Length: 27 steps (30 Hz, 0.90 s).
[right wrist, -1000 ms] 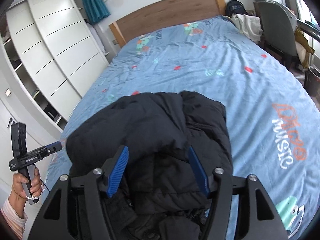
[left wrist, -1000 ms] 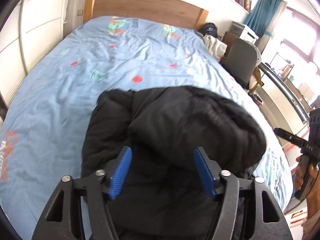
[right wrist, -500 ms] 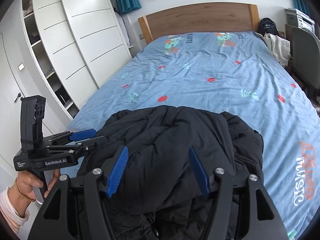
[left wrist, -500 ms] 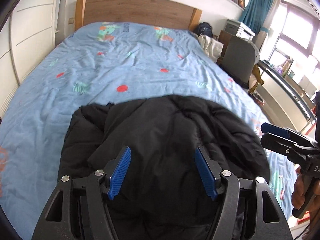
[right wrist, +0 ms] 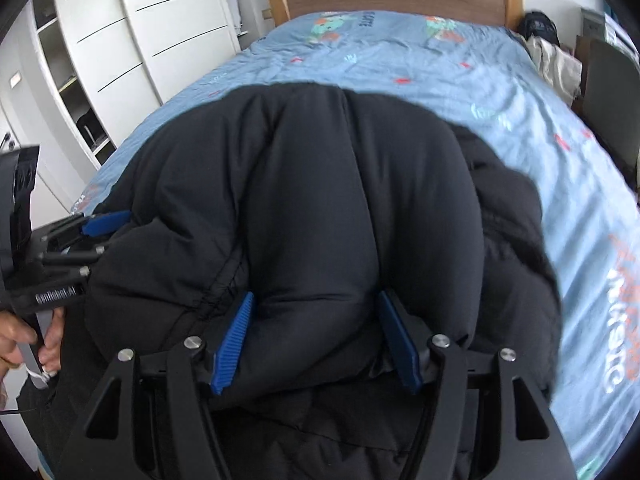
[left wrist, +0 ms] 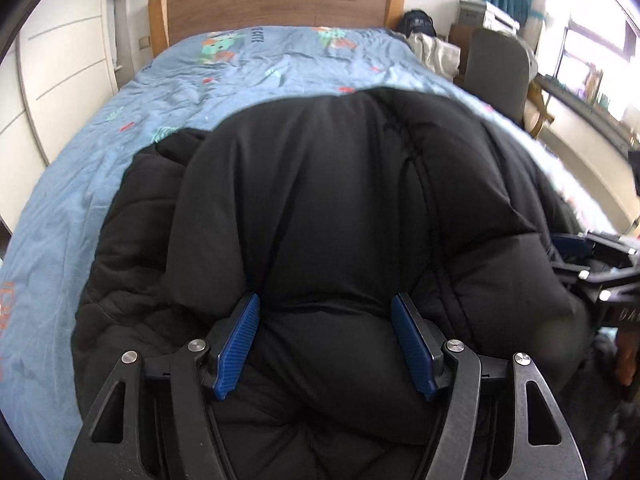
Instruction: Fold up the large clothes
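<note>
Right wrist view. The right tool grips a thick bulge of the black padded jacket, its blue pads pressed into the fabric on both sides. The jacket lies on a bed with a blue printed cover. At left, the left tool, held by a hand, meets the jacket's edge.

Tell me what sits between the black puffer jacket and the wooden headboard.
Only bare blue printed bedsheet lies between the black puffer jacket and the wooden headboard; both wrist views show that stretch with nothing on it.
</note>
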### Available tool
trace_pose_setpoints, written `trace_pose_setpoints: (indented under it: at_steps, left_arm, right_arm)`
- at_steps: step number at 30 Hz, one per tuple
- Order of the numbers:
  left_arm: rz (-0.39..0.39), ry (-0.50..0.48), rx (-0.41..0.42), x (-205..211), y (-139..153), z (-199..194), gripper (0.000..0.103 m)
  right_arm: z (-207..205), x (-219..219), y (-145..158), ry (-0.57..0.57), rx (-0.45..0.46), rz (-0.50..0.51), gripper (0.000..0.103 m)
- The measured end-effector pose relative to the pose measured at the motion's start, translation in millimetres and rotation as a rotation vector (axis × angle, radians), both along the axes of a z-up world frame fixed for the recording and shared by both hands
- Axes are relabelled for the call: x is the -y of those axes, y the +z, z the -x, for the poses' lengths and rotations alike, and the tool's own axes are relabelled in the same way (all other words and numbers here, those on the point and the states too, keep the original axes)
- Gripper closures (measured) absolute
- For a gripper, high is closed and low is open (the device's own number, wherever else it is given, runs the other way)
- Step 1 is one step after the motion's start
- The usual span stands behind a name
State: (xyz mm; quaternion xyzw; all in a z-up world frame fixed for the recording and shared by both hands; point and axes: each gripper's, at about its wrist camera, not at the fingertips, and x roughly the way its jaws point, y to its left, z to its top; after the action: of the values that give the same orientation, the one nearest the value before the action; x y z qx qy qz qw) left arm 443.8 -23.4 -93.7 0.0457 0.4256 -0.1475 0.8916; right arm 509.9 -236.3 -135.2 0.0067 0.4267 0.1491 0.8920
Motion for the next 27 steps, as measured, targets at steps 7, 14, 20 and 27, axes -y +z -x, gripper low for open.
trace_pose_setpoints:
  at_steps: [7,14,20,27]
  left_arm:
    - [-0.043,0.024,-0.053,5.5,-12.4,-5.9,0.036]
    - [-0.037,0.058,-0.049,-8.3,22.3,24.7,0.036]
    - [-0.024,0.082,-0.027,-44.5,49.7,78.0,0.036]
    - [-0.055,0.115,-0.004,-82.2,63.7,128.3,0.036]
  right_arm:
    - [1.6,-10.7,-14.2,-0.029,-0.022,0.087,0.04]
    - [26.2,-8.0,12.6,-0.077,-0.104,0.108,0.038]
    - [85.6,9.5,41.2,-0.139,-0.086,0.104,0.036]
    - [169.5,33.6,58.3,-0.188,-0.048,0.074,0.036]
